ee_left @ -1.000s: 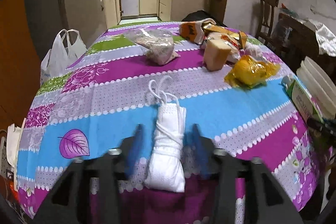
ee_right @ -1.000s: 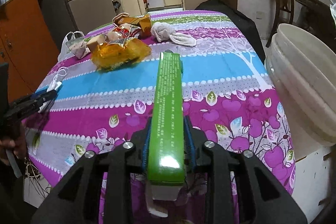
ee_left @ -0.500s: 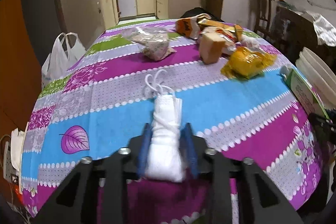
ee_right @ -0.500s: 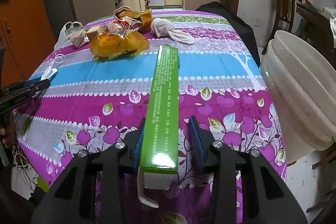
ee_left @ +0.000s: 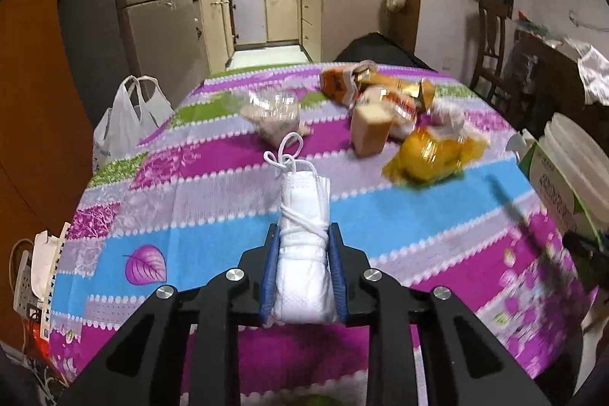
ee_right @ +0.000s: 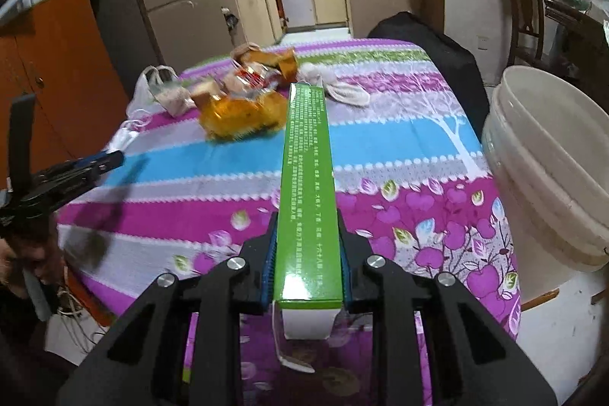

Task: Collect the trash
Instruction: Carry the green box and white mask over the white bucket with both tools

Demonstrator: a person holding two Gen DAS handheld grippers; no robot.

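The left gripper [ee_left: 302, 265] has its 2 blue pads pressed against the sides of a rolled white face mask [ee_left: 302, 234], bound round with its own ear loops; the roll juts forward from between the fingers, its knotted loops at the far tip, above the striped tablecloth [ee_left: 213, 200]. Ahead of this gripper and to its right lie a crumpled yellow wrapper [ee_left: 432, 155], a tan block [ee_left: 371, 126] and a heap of orange snack packets [ee_left: 375, 88]; ahead and slightly left sits a clear bag [ee_left: 274, 118] with brownish contents; a white plastic bag [ee_left: 127, 113] hangs off the table's left edge.

The right gripper [ee_right: 306, 269] is clamped on a long green box [ee_right: 306, 185], pads tight on its 2 narrow sides; the box points straight ahead, its near end flap open and hanging below the fingers. To this gripper's right, beside the table, stands a white bucket [ee_right: 548, 185]; far ahead past the box tip lies a crumpled white cloth [ee_right: 342, 88]; the left gripper shows at this view's left edge.
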